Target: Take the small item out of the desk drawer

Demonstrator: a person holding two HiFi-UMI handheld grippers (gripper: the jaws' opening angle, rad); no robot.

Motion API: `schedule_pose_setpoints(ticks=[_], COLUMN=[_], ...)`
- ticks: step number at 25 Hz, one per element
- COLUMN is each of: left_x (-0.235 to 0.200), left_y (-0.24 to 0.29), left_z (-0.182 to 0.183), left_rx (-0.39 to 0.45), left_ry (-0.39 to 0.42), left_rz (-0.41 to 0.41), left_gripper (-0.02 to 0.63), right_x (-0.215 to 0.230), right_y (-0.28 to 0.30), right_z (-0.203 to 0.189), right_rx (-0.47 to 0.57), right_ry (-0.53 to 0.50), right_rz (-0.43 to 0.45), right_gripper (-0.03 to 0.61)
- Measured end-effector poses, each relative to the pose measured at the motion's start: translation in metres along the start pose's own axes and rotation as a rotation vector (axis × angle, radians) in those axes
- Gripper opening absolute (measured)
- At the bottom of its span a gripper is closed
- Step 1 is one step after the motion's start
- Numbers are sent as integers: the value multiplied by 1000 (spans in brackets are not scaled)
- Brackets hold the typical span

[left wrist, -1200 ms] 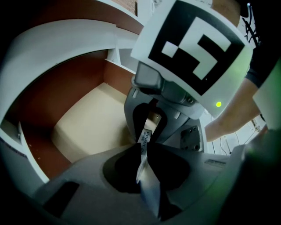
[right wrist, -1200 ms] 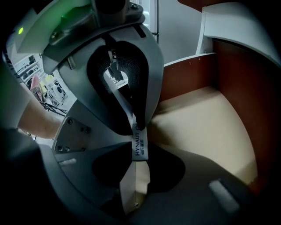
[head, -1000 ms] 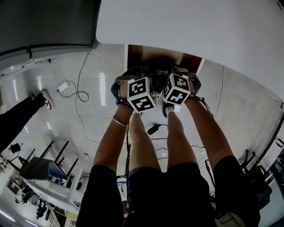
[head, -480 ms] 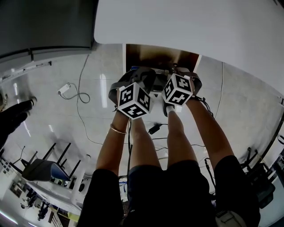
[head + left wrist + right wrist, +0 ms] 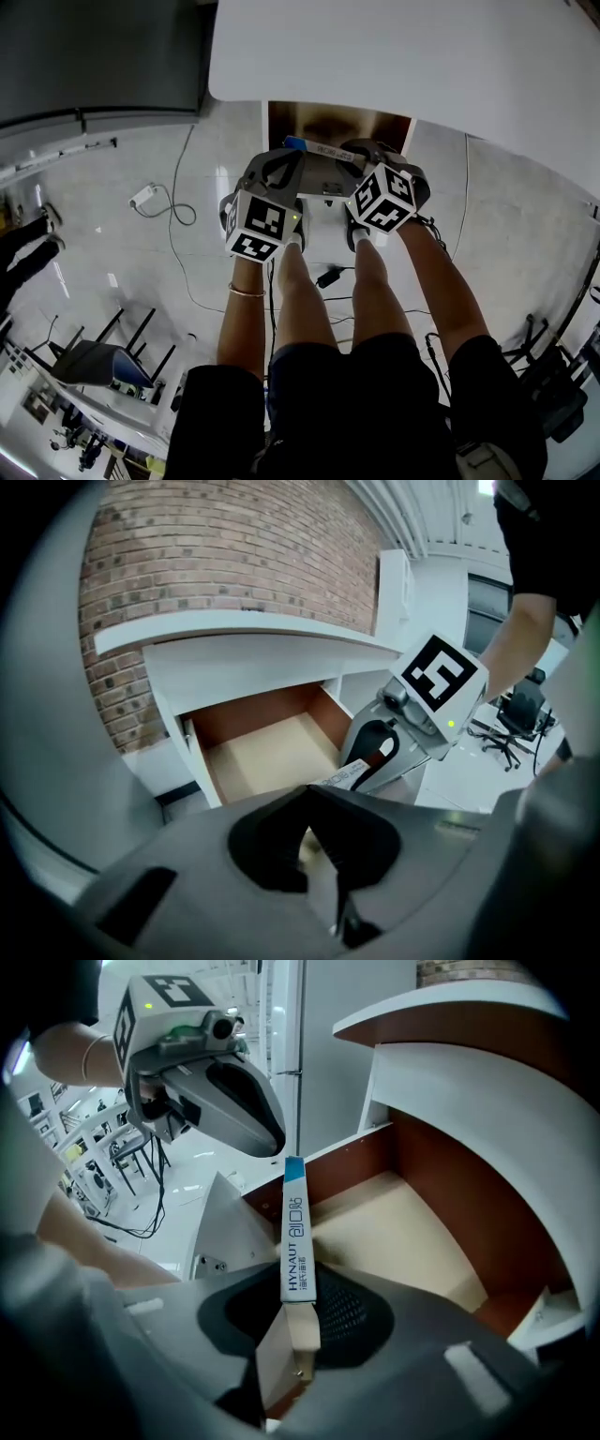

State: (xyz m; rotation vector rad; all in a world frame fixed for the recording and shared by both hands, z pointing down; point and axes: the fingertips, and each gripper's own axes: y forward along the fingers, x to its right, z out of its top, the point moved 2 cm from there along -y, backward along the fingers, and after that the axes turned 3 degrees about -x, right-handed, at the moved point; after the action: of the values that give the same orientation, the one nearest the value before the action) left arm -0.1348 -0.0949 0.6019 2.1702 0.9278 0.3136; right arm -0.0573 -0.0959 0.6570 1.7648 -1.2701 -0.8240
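Right gripper view shows the right tool [image 5: 302, 1327] clamped on the slim white-and-blue cardboard box [image 5: 294, 1227], held above the open brown wooden drawer [image 5: 412, 1232] at the white table's [image 5: 394, 56] front edge, likely so it clears the drawer walls. Left tool [image 5: 310, 799] is closed on nothing, probably just standing by.

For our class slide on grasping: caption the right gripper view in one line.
Right tongs grip a slim box by the open drawer.

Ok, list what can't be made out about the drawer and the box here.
Drawer floor's near part: left gripper view, behind the left gripper's body.
Box lower end: right gripper view, buried between the right gripper's jaws.
Drawer inside: head view, mostly covered by both grippers, rest shadowed.
Box print: head view, too small.
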Motion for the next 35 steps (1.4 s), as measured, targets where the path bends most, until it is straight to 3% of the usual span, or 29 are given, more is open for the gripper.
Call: schedule_pose_setpoints(ticks=[9, 26, 30, 35], left_x=[-16, -12, -13, -2], left_y=[-42, -91, -107, -120], left_z=[18, 62, 76, 93], left_rx=[78, 127, 174, 183], left_ry=[-141, -182, -216, -182], left_rz=[84, 114, 118, 100], left_gripper=[1, 2, 2, 1], right_x=[-1, -4, -6, -7], right_y=[-40, -118, -131, -155], right_z=[4, 23, 28, 35], right_rx=[45, 125, 139, 161], right_ry=[88, 203, 204, 196], right_rz=[-27, -94, -99, -111], right_gripper=[103, 103, 103, 103])
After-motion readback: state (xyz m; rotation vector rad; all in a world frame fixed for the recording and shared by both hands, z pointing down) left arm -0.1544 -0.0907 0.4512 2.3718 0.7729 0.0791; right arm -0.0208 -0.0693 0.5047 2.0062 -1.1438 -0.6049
